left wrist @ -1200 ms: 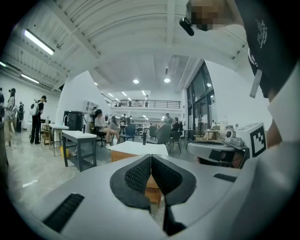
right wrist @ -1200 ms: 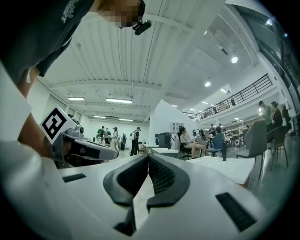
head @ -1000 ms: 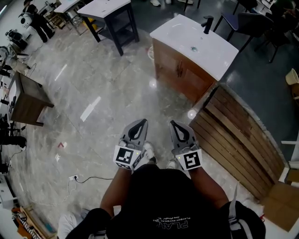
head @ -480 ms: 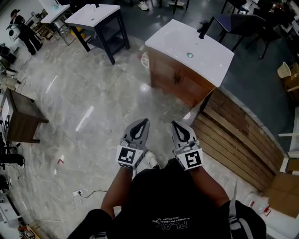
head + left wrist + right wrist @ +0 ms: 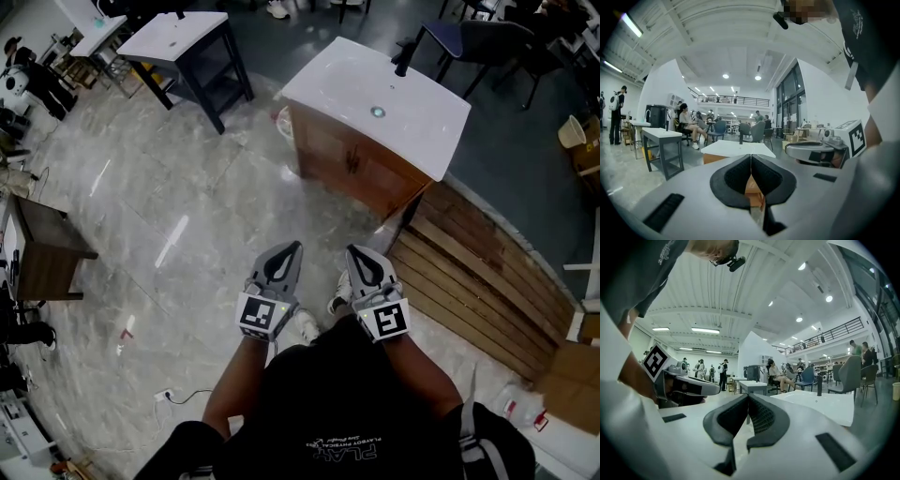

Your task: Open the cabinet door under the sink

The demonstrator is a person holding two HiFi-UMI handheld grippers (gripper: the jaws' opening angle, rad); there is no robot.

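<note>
Both closed, both empty. Left hand-held gripper [image 5: 289, 251]: pads pressed together at the tip, nothing between. Right hand-held gripper [image 5: 356, 253]: same, pads meet at the tip, nothing held. They sit side by side in front of the person's torso, apart from each other and at about the same height, pointing roughly level. The cabinet [image 5: 349, 169] is ahead of both, slightly right of the right one and well apart, with no contact. Its door [image 5: 323, 150] faces the grippers and looks shut, with small dark handles at the middle seam. A white sink [image 5: 394, 98] sits on top, with a black tap [image 5: 405, 54] at its far edge. In the left gripper view the cabinet lines up straight behind the closed pads, with the sink top just above the tip. A slat panel [image 5: 478, 281] lies on the floor [image 5: 187, 216] to the right of the right gripper, next to the cabinet. A dark desk [image 5: 183, 37] with a white top is far ahead-left of the left gripper. A shoe [image 5: 305, 323] shows on the floor below, between the two.
</note>
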